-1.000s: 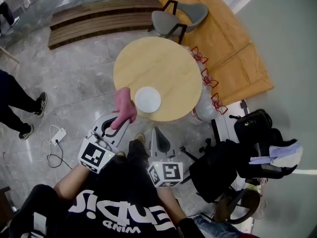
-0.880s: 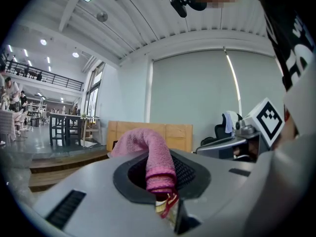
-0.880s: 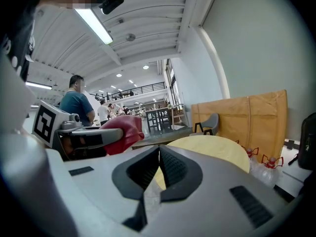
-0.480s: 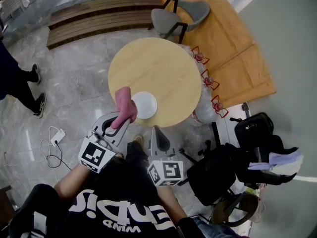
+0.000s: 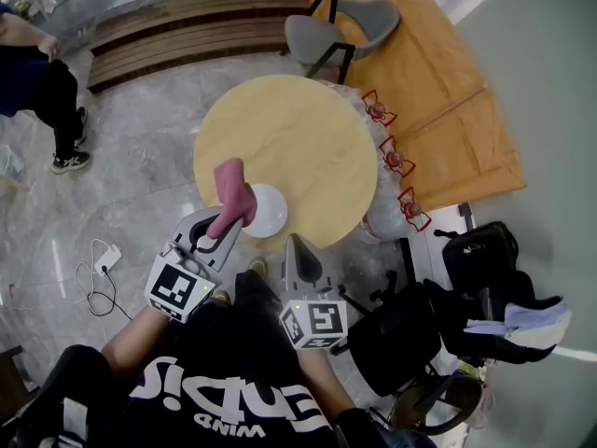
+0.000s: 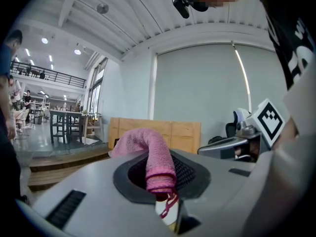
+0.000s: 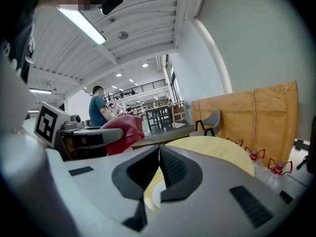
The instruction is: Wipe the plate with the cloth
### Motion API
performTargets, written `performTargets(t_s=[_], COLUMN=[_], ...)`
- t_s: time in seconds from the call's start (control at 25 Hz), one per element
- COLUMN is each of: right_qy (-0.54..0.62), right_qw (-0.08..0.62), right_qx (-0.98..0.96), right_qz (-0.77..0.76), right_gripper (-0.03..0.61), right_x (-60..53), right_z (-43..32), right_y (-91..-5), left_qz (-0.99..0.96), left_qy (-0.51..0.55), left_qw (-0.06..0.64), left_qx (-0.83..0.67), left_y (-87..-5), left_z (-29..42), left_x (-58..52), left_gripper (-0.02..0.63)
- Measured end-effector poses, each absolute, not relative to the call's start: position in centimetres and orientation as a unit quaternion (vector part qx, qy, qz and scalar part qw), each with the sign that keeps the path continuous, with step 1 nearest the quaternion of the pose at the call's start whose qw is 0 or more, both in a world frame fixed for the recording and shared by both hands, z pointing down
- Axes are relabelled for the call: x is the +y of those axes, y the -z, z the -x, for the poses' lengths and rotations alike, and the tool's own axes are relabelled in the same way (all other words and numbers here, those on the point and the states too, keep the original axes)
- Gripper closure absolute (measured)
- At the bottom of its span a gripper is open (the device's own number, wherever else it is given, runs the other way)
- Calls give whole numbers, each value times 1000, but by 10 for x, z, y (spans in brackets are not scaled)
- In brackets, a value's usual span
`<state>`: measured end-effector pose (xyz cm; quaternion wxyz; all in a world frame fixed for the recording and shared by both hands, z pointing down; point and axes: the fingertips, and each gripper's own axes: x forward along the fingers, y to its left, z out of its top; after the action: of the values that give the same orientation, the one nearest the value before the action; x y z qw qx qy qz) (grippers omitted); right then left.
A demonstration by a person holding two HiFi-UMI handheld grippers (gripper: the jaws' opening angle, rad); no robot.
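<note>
While I stand at the 6 o'clock edge of the counter (image 5: 298, 129): I judge the step in hand to be the approach, with wiping not yet begun.
Plate (image 5: 267, 211): white and bare, lying flat on the counter close to its 6 o'clock rim.
Left tongs (image 5: 227, 226): clamped on the pink cloth (image 5: 232, 192), whose free end stands up past the tips and curls over.
Cloth against plate: in the head view it overlaps the plate's 9 o'clock rim; I cannot tell whether it touches.
Right tongs (image 5: 294, 245): jaws pressed together on nothing, at about 5 o'clock of the plate, off the counter.
Next move: I would lower the left tongs until the floppy end of the cloth lies on the plate, then sweep across. The right tongs may have to steady the 3 o'clock rim, since a light plate this near the edge could slide.
</note>
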<state>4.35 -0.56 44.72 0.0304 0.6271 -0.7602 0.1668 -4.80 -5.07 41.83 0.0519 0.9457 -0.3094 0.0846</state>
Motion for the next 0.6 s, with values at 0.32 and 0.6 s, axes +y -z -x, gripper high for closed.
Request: performTargets(t_s=[0.32, 0.6], right_qy=[-179, -190], right_qw=[36, 35], right_qx=[-765, -774], right_qz=[-618, -602], right_gripper=[555, 555], right_x=[-22, -35], right_z=[-77, -102], right_y=[-459, -468], left_qz=[-941, -933], left_qy=[-97, -105], left_qw=[49, 49], left_qx=[-319, -340], left_y=[-426, -425], left_z=[20, 0], left_x=[-72, -90], left_gripper=[561, 561])
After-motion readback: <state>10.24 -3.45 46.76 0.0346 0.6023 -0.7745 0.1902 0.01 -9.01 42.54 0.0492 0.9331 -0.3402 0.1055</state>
